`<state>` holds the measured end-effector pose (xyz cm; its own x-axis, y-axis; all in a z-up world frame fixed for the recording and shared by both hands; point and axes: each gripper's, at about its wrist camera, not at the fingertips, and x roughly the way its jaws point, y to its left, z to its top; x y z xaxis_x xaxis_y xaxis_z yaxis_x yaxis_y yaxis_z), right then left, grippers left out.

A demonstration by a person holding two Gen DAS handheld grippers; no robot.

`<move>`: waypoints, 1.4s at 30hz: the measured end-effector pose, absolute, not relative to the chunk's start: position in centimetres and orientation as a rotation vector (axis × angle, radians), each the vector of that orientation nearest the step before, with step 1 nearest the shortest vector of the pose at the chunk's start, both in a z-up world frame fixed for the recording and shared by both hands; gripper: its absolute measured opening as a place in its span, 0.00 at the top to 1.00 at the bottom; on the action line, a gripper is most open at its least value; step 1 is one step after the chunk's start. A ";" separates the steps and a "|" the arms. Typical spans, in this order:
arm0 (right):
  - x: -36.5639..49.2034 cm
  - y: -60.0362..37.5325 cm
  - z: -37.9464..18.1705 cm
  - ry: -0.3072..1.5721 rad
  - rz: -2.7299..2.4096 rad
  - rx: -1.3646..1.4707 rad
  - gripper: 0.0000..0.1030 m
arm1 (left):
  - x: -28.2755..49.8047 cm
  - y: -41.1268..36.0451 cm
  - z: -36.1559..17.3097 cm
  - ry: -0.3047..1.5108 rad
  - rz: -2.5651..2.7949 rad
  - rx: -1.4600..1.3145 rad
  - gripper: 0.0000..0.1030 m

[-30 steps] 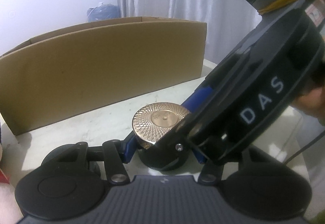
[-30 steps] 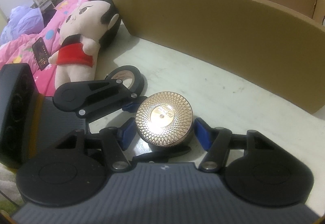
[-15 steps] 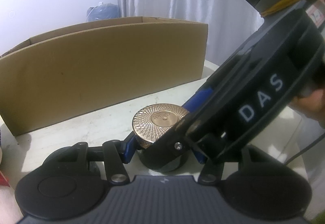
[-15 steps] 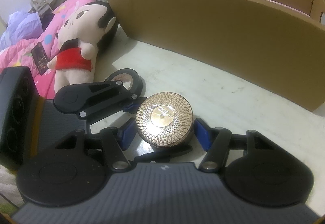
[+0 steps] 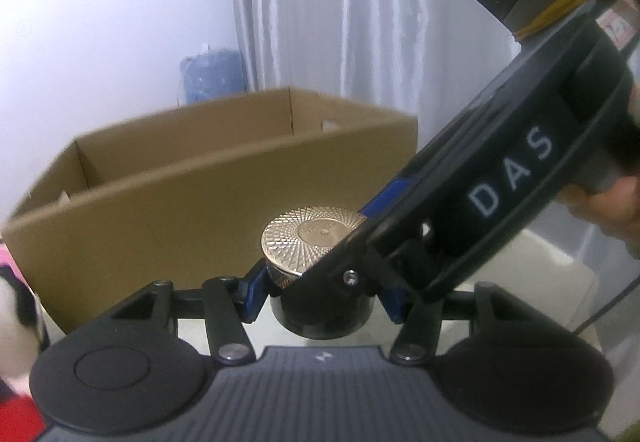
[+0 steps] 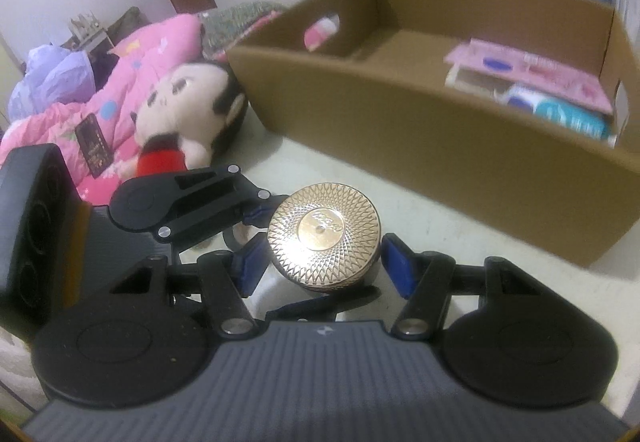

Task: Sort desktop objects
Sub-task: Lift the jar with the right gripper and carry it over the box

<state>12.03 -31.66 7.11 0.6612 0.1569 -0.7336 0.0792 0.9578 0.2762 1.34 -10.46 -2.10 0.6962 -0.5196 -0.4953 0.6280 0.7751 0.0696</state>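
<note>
Both grippers hold one black jar with a gold patterned lid (image 6: 323, 232) clear of the pale tabletop (image 6: 500, 262). The left gripper (image 5: 320, 288) clamps its body; the right gripper (image 6: 320, 262) flanks the lid (contact unclear), likely for lifting into the cardboard box (image 6: 440, 145) behind.

Left gripper (image 5: 320, 292): blue pads clamped on dark base of gold-lidded jar (image 5: 316, 238), jaws pitched shallowly downward. Right gripper (image 6: 322, 266): crossed over left from the side, angled more steeply down, blue pads (image 6: 396, 266) flanking same jar; contact with it unclear. Hand (image 5: 600, 205) wrapped round right gripper's handle at frame edge.
</note>
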 end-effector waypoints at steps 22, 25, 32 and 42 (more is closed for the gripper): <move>19.9 -37.0 14.6 0.792 0.047 0.322 0.42 | 7.8 -11.0 4.1 0.416 -0.607 0.257 0.45; 22.0 -38.6 14.2 0.820 0.044 0.377 0.42 | 10.2 -11.0 4.2 0.474 -0.628 0.223 0.45; 26.2 -42.3 11.9 0.903 0.028 0.475 0.42 | 14.9 -12.6 3.0 0.642 -0.664 0.189 0.45; 28.5 -44.6 8.6 1.009 0.026 0.515 0.43 | 17.7 -10.6 2.7 0.764 -0.690 0.193 0.33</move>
